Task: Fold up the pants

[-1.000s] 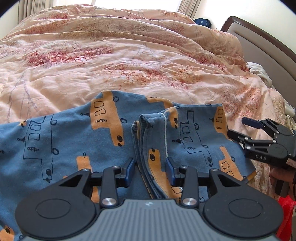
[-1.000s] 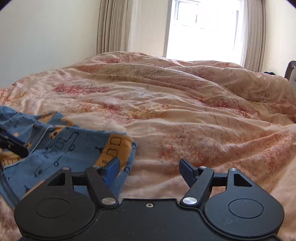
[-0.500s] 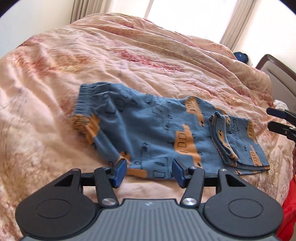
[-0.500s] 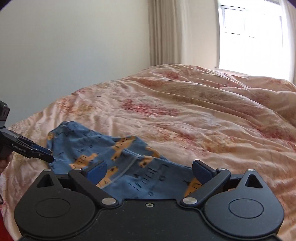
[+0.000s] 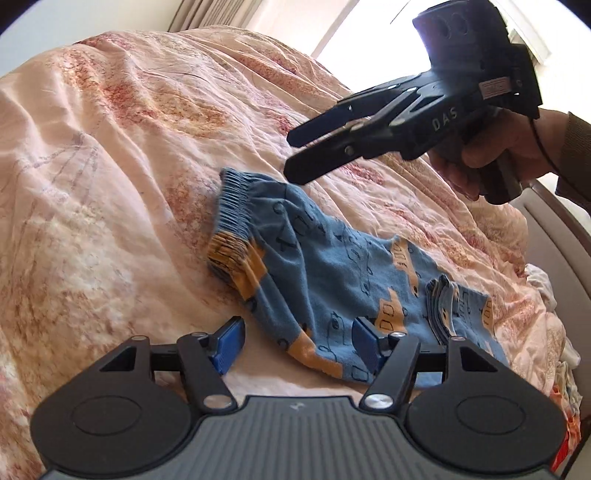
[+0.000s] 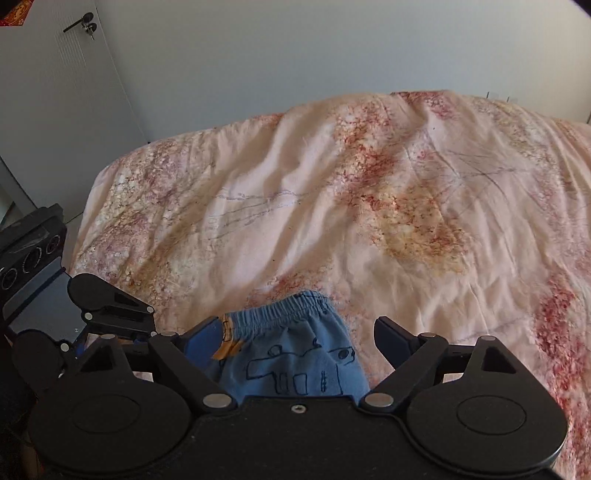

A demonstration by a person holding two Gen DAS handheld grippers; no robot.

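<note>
Blue pants (image 5: pixel 332 273) with an orange vehicle print lie on the peach floral duvet (image 5: pixel 110 166), the gathered waistband (image 5: pixel 232 206) at the left and the folded-over leg ends (image 5: pixel 454 306) at the right. My left gripper (image 5: pixel 297 343) is low at the pants' near edge; its jaws are opening, and the cloth edge lies between the blue pads without being pinched. A hand (image 5: pixel 480 162) holds my right gripper (image 5: pixel 295 155) in the air above the waistband. In the right wrist view the waistband (image 6: pixel 291 306) shows between the right gripper (image 6: pixel 295 336) fingers, whose jaws are closing but still wide and not touching it.
A brown headboard (image 5: pixel 554 229) and a heap of white cloth (image 5: pixel 539 284) are at the bed's right end. Past the bed's far edge are a grey wall and a door with a lever handle (image 6: pixel 81 27). A dark boxy object (image 6: pixel 29 247) stands beside the bed.
My left gripper has left the folded leg end, slid left along the pants and widened. My right gripper has swung from the leg end over to above the waistband, rolling as it went.
</note>
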